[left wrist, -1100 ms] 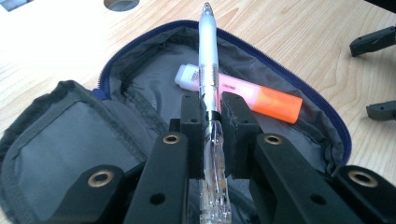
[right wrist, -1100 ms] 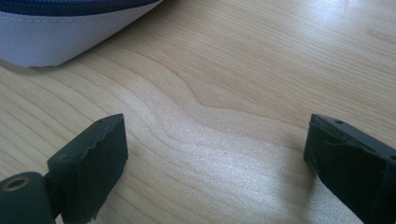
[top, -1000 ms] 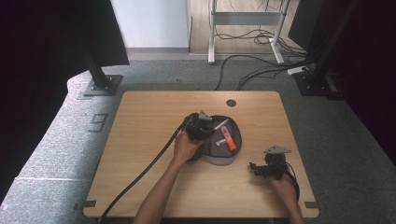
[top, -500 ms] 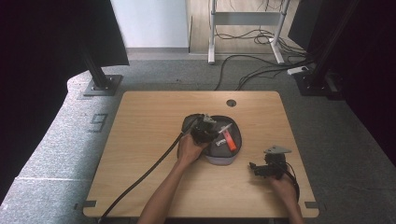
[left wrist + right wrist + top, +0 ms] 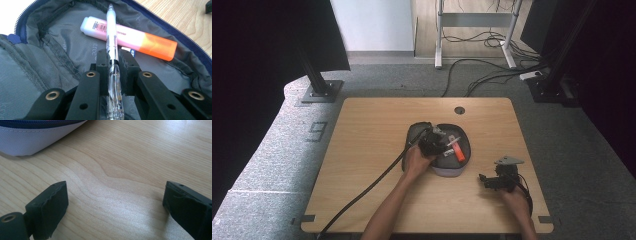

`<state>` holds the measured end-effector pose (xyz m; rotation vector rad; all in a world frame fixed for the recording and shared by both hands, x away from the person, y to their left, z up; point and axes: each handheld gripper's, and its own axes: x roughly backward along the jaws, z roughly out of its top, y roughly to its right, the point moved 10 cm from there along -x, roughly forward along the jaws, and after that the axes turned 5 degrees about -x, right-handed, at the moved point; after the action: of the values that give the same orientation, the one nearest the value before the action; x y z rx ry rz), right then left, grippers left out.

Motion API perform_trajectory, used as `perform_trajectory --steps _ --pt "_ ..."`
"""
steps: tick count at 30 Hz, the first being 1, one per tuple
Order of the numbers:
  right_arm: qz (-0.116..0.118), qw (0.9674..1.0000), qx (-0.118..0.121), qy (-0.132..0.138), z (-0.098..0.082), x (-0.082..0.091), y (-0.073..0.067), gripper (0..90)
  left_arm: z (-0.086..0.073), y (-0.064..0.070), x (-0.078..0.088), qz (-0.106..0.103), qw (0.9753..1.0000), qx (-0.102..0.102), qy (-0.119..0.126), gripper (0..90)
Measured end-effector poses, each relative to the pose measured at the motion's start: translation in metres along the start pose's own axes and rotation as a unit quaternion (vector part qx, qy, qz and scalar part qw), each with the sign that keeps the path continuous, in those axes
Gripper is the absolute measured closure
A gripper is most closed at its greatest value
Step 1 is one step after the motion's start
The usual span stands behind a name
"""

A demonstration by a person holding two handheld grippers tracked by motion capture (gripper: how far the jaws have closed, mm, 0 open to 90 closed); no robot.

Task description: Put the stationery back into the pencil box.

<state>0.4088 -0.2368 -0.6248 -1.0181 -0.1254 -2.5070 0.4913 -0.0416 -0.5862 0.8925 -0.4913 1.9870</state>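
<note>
On the grey floor far left of the wooden table (image 5: 362, 150), a large white digit "9" (image 5: 316, 131) is marked. Near the table's centre lies an open pencil case (image 5: 459, 167), its grey lining (image 5: 22, 82) edged by a dark blue zipper (image 5: 21, 15). The left gripper (image 5: 111, 58) hangs over the case with its jaws clamped on a clear ballpoint pen (image 5: 111, 30), whose tip points toward the far side of the case. The pen crosses over an orange-and-pink highlighter (image 5: 130, 40) lying inside the case; the highlighter bears a barcode label and small print too blurred to read. Faint lettering ending in "tree" (image 5: 93, 52) shows on the lining. To the right, near the table's near edge, the right gripper (image 5: 115, 207) rests just above bare wood, jaws spread wide with nothing between them, apart from the case's pale outer wall (image 5: 32, 142).
</note>
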Motion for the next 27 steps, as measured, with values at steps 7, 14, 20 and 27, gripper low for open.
perform_trajectory --steps 7,14,20,27 --pt "0.000 1.0000 0.000 0.000 0.000 0.000 0.000 6.0 0.003 -0.001 0.004 0.009 0.9999 -0.007 0.007 65.9" --pt "0.000 1.0000 0.000 0.000 0.000 0.000 0.000 6.0 0.005 -0.003 0.011 0.016 0.9998 -0.009 0.013 44.4" --pt "0.000 1.0000 0.000 0.000 0.000 0.000 0.000 6.0 0.009 -0.001 0.022 0.004 0.9997 -0.003 0.023 30.1" --pt "0.000 1.0000 0.000 0.000 0.000 0.000 0.000 6.0 0.008 0.002 0.033 -0.005 0.9997 -0.015 0.016 16.8"
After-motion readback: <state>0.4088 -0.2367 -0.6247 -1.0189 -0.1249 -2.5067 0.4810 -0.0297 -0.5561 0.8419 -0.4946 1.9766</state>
